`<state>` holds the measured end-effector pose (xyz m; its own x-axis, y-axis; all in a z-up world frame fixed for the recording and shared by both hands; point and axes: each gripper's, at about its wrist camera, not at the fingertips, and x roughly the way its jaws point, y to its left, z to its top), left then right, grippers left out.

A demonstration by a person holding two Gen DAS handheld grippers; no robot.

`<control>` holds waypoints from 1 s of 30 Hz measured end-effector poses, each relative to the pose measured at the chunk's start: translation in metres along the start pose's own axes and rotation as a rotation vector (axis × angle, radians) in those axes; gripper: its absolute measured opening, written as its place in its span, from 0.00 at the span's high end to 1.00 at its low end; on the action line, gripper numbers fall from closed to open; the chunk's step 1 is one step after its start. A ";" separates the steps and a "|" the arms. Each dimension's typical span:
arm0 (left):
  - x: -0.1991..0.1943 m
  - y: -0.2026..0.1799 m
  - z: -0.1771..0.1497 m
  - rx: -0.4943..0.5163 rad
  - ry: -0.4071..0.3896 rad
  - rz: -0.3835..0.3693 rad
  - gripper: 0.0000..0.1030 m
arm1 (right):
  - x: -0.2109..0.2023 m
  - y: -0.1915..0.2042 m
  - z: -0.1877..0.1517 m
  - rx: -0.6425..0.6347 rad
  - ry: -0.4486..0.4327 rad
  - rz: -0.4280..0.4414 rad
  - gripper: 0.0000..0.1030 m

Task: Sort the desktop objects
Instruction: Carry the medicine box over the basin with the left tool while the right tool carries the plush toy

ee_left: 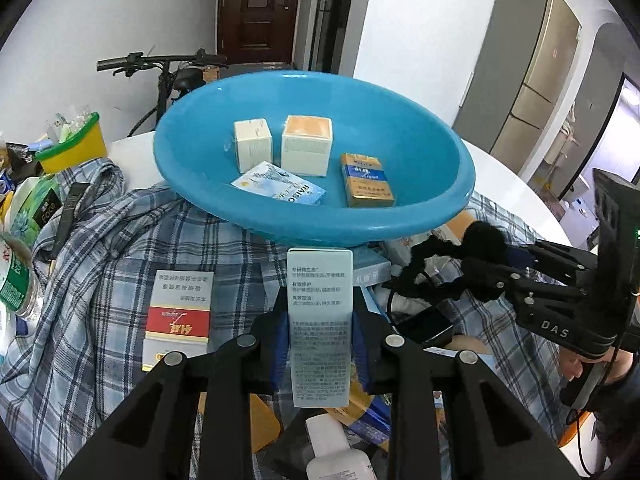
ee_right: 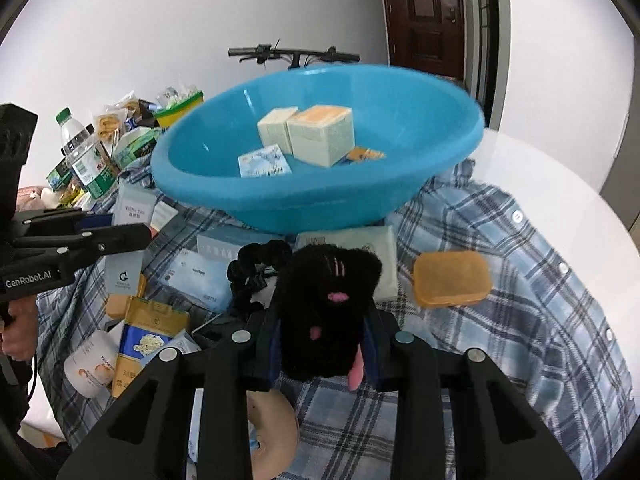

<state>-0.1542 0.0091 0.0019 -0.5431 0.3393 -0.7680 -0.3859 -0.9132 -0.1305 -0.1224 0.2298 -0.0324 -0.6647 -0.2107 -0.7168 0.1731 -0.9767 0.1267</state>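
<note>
The left gripper has its jaws clamped on a tall grey box, held just before the blue basin (four small boxes inside). The right gripper grips a black plush toy above the plaid shirt on the worktop.

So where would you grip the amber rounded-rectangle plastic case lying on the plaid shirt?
The amber rounded-rectangle plastic case lies flat on the plaid shirt with clear cloth around it. Probably come from above and pinch across its two long edges, the narrower span.
</note>
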 end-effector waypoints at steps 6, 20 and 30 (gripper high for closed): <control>-0.018 0.001 -0.001 -0.012 -0.090 0.049 0.72 | -0.023 0.004 0.004 -0.009 -0.087 -0.063 0.70; -0.094 -0.018 0.011 -0.003 -0.470 0.213 0.72 | -0.087 0.024 0.025 0.005 -0.370 -0.173 0.69; -0.121 -0.020 0.020 -0.017 -0.553 0.211 0.72 | -0.118 0.042 0.041 -0.028 -0.490 -0.207 0.69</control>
<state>-0.0959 -0.0089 0.1100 -0.9167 0.2132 -0.3380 -0.2179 -0.9757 -0.0245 -0.0671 0.2120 0.0856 -0.9473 -0.0138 -0.3200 0.0168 -0.9998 -0.0065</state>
